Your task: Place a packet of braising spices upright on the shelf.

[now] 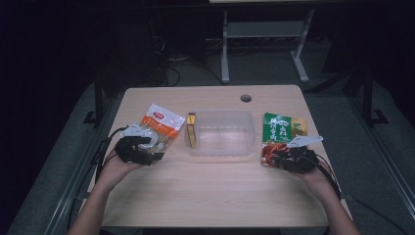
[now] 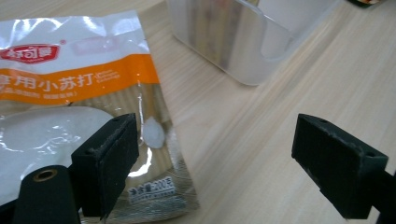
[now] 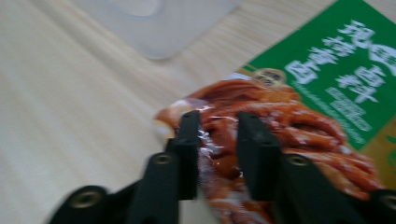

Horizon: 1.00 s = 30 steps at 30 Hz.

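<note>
A green and red snack packet (image 1: 278,128) lies right of a clear plastic tub (image 1: 220,113). My right gripper (image 1: 274,157) is at the packet's near left corner. In the right gripper view its jaws stand close together (image 3: 218,126), with the packet's red printed edge (image 3: 299,121) bunched between the pads. A white and orange bag of powder (image 1: 161,122) lies left of the tub. My left gripper (image 1: 156,149) is open at the bag's near corner. In the left gripper view (image 2: 217,135) one jaw sits over the bag (image 2: 70,74) and the other over bare wood.
A thin yellow box (image 1: 192,128) stands against the tub's left wall. The tub's corner (image 2: 233,42) shows ahead of the left gripper. A round cable hole (image 1: 245,98) is near the table's far edge. Bare wood stretches along the near side of the table (image 1: 210,191).
</note>
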### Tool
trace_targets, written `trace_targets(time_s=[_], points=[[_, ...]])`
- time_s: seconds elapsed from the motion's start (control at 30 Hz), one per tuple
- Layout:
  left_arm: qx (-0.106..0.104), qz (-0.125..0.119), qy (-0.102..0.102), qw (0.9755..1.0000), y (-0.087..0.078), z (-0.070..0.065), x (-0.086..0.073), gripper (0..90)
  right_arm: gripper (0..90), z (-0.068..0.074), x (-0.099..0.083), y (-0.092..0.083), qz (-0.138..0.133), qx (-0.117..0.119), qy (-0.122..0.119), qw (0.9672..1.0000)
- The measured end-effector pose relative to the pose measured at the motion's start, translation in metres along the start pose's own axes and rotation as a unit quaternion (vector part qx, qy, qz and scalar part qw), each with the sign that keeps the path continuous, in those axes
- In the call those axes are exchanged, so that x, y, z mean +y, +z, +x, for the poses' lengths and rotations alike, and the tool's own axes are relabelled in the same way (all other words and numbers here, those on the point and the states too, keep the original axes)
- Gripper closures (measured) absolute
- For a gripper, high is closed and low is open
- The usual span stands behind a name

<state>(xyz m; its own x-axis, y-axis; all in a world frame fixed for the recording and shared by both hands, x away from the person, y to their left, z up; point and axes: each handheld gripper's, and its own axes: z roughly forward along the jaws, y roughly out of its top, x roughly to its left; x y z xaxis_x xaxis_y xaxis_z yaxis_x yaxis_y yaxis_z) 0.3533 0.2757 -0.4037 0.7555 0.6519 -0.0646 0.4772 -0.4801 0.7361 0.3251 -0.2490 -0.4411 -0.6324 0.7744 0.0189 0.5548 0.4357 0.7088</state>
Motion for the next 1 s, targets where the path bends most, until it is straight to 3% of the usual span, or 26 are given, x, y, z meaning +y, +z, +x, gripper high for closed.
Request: trace_targets(time_s=[0.03, 0.1, 0.13, 0.53, 0.6, 0.7, 0.73, 0.77, 0.83, 0.87, 0.93, 1.0], points=[[-0.003, 0.002, 0.004, 1.0000, 0.000, 0.000, -0.001, 14.3, 82.7, -0.009, 0.001, 0.001, -0.001, -0.011, 0.006, 0.9999], [-0.007, 0.000, 0.001, 1.0000, 0.000, -0.005, -0.003, 14.3, 86.1, -0.014, 0.003, 0.002, -0.001, -0.017, 0.012, 0.9998], [-0.010, 0.005, 0.007, 0.9999, 0.001, -0.010, -0.005, 14.3, 89.8, -0.024, 0.005, 0.004, -0.005, -0.025, 0.019, 0.9995], [-0.030, 0.007, 0.018, 0.9994, 0.006, -0.039, -0.019, 14.3, 89.9, -0.078, 0.026, 0.029, 0.001, -0.075, 0.040, 0.9963], [-0.034, 0.016, 0.027, 0.9989, 0.008, -0.043, -0.022, 14.2, 89.9, -0.088, 0.030, 0.038, 0.010, -0.087, 0.037, 0.9955], [-0.042, 0.023, 0.027, 0.9985, 0.012, -0.047, -0.025, 14.2, 89.9, -0.097, 0.034, 0.043, 0.010, -0.092, 0.044, 0.9947], [-0.042, 0.023, 0.030, 0.9984, 0.014, -0.048, -0.025, 14.2, 89.9, -0.101, 0.036, 0.046, 0.011, -0.097, 0.040, 0.9944], [-0.043, 0.023, 0.027, 0.9985, 0.015, -0.049, -0.025, 14.2, 89.9, -0.110, 0.039, 0.052, -0.001, -0.091, 0.051, 0.9946], [-0.045, 0.026, 0.031, 0.9982, 0.016, -0.048, -0.024, 14.2, 90.0, -0.113, 0.042, 0.056, 0.008, -0.099, 0.049, 0.9939], [-0.045, 0.026, 0.030, 0.9982, 0.018, -0.049, -0.024, 14.2, 89.9, -0.121, 0.045, 0.062, -0.010, -0.096, 0.060, 0.9935], [-0.047, 0.029, 0.035, 0.9979, 0.019, -0.050, -0.023, 14.2, 90.0, -0.125, 0.047, 0.066, -0.003, -0.094, 0.073, 0.9929], [-0.047, 0.031, 0.033, 0.9979, 0.020, -0.051, -0.023, 14.2, 90.0, -0.130, 0.052, 0.076, 0.006, -0.101, 0.067, 0.9926]])
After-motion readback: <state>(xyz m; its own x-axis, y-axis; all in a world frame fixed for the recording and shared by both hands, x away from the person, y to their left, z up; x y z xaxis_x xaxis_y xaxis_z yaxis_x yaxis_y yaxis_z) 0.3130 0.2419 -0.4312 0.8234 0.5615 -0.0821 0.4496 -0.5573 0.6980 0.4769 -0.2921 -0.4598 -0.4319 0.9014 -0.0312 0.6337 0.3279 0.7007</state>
